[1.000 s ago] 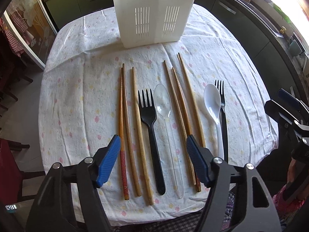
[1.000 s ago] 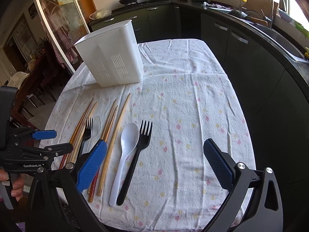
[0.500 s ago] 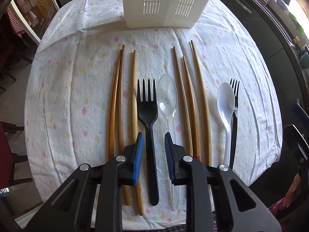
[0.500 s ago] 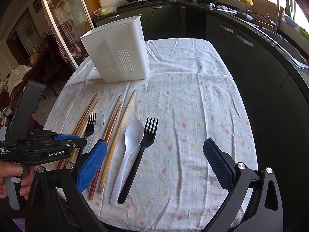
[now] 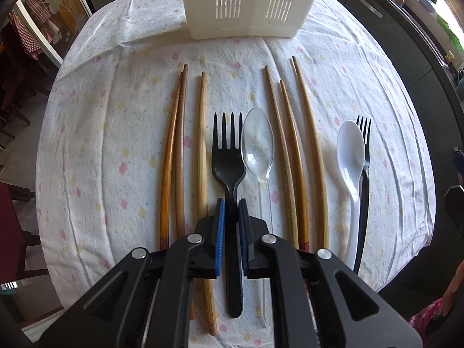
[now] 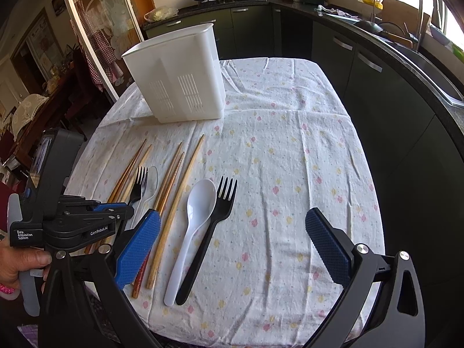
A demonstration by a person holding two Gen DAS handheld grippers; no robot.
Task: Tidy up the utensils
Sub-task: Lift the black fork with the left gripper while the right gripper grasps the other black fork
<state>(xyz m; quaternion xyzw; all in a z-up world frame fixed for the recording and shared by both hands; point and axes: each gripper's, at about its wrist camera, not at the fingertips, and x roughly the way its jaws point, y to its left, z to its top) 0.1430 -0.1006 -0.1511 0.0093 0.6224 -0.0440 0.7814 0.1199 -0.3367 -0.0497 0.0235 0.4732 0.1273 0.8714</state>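
Observation:
Utensils lie in a row on the flowered tablecloth (image 5: 95, 150). My left gripper (image 5: 231, 203) points down at the table, its jaws closing with both blue pads against the handle of a black fork (image 5: 227, 156), which rests flat. Beside that fork are a clear spoon (image 5: 258, 145), wooden chopsticks on the left (image 5: 179, 145) and wooden chopsticks on the right (image 5: 290, 150). Further right lie a white spoon (image 6: 200, 200) and a second black fork (image 6: 223, 200). My right gripper (image 6: 232, 217) hangs open above their handles, holding nothing. The left gripper (image 6: 129, 208) also shows there, with a hand on its grip.
A white slotted utensil holder (image 6: 177, 75) stands upright at the far side of the table. Dark kitchen cabinets (image 6: 377, 92) and a counter with a sink run along the right. Chairs and a glass door are on the left.
The left gripper came down and forward over the black fork and its jaws went from wide open to closed on the handle. The right gripper stayed put.

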